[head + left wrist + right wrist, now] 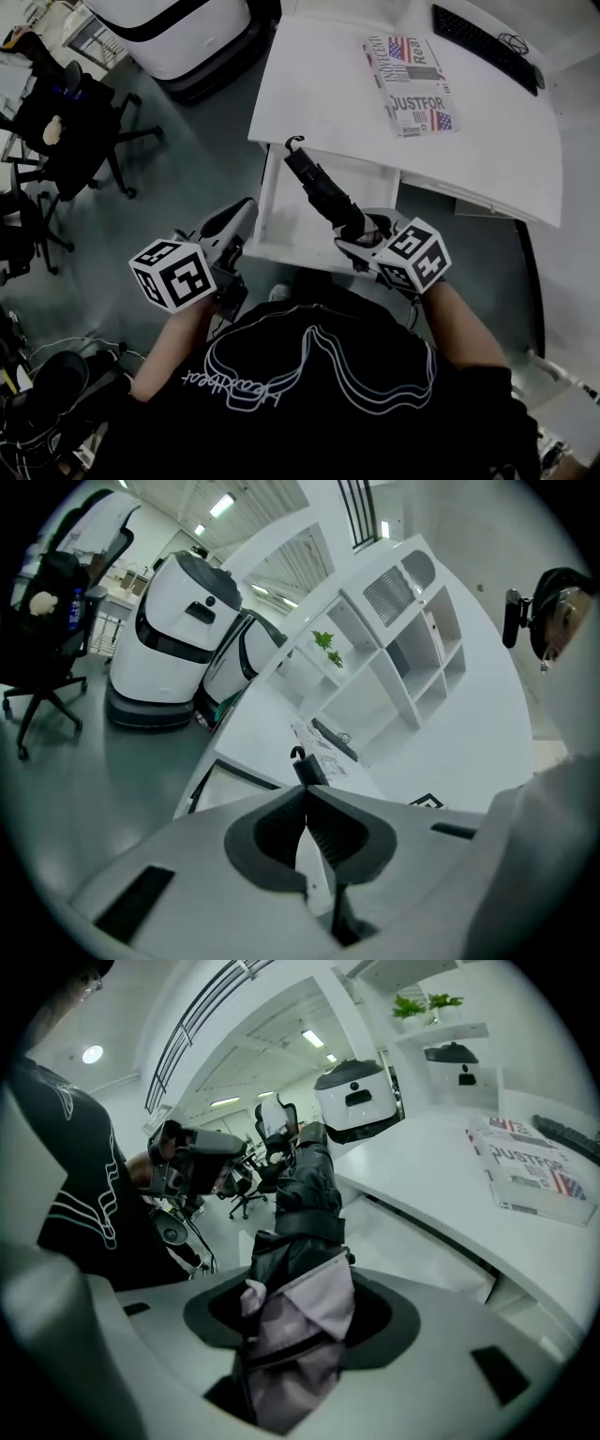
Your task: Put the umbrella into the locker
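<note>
umbrella (323, 192) in grip of right claw (362, 233) over white locker (281, 221); left claw (245, 209) pinched together

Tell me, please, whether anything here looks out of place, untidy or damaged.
Only the umbrella: where the right gripper clamps it, its cloth bunches loose and a pale fold sticks out instead of lying wrapped. Nothing else stands out.

We're picking out "JUSTFOR" in bold on the printed sheet (412, 86) lying on the white desk (319, 84), upper right of the head view, with "Rea" above it. We're also spotting upside-down white script on the black shirt (281, 375), but we're not managing to read it.
</note>
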Tool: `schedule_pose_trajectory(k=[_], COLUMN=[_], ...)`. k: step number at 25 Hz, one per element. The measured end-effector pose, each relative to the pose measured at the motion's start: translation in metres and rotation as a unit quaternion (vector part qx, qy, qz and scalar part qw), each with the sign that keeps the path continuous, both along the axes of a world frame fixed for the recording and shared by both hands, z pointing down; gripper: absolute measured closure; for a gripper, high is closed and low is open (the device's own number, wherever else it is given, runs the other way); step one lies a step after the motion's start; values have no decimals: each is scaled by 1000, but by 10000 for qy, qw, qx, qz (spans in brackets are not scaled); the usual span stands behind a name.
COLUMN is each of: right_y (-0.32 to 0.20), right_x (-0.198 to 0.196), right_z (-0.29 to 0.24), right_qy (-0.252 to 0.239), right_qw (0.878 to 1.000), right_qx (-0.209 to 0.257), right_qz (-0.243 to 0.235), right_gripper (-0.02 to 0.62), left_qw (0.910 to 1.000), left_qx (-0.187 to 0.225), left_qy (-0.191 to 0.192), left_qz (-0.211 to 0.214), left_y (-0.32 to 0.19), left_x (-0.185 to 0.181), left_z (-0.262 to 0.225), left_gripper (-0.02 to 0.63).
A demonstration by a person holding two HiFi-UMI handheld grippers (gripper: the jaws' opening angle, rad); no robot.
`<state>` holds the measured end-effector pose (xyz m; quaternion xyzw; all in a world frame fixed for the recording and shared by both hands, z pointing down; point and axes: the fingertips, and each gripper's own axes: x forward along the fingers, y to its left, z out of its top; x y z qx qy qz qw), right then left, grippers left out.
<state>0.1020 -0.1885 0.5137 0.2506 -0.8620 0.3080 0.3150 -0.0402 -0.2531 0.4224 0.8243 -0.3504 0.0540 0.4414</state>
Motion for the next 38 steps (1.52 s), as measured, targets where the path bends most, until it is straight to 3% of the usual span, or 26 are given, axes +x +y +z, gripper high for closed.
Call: schedule_pose_trajectory(k=[10,28,38], right_y=[-12,-28,-27], right_x=[7,15,23], right_z=[72,194,229], right_qy=[450,1297,1598], right_qw=[9964,9837,9797], right_qx=[-545,-1249,-1205], right_qz=[-462,-12,131], right_gripper=[348,347,338], left_qw=[9986,9963,9953], left_qx=[-188,-364,-468], left_qy=[-66,-13,-114], left_qz=[-497,-773,-836], left_y=[-14,-7,8], left_x=[-8,-8,-11], left_z=[27,63,71], left_gripper=[601,601,601])
